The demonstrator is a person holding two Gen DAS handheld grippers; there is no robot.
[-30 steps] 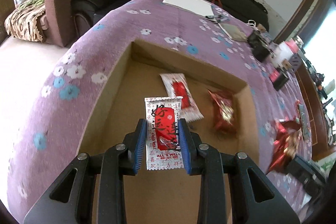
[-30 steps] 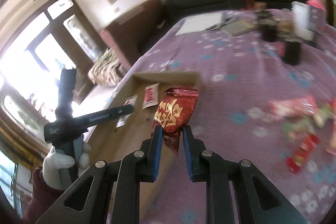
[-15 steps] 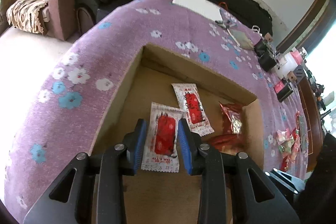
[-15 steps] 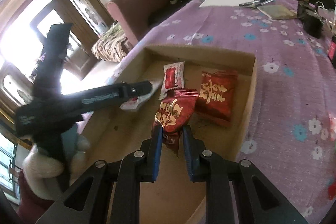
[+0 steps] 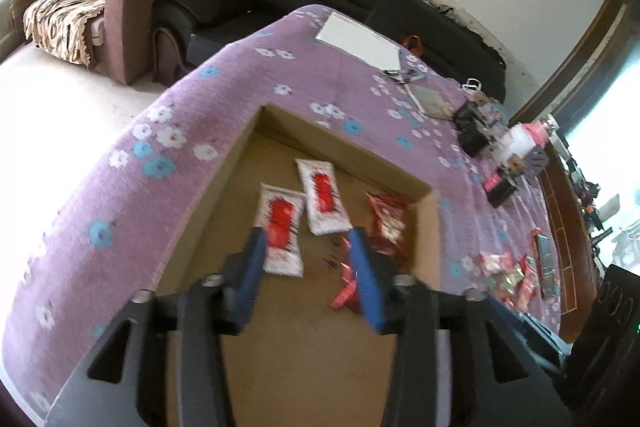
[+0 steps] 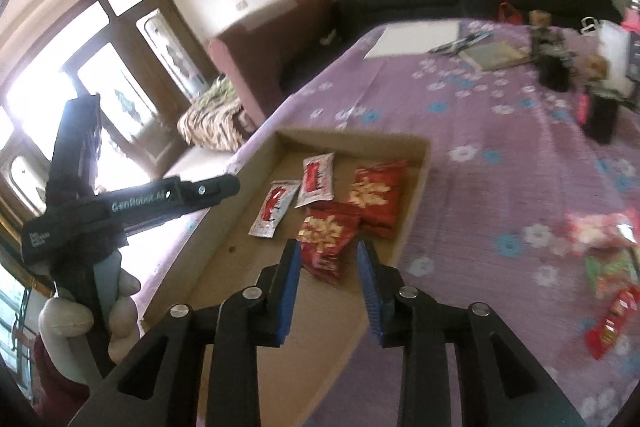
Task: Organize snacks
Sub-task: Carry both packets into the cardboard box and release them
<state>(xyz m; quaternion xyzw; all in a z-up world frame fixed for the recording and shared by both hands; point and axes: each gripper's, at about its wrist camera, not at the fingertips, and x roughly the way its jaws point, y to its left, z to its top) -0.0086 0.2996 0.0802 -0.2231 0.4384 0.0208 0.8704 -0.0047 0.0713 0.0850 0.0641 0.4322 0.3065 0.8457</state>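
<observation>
Both my claws over cardboard box (image 6: 416, 187) on purple floral surface (image 6: 500, 187). Left claw (image 5: 308, 259) opening, empty; white-red packet (image 5: 280, 227) lies flat below. Right claw (image 6: 328, 267) opening, pads clear of red snack bag (image 6: 328, 239) resting in box.

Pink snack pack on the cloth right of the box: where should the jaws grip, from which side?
Take the pink pack across its narrow width, coming from above; it looks flat on the cloth, clear of the box, ends crimped. Blurred, so a judgement.
</observation>
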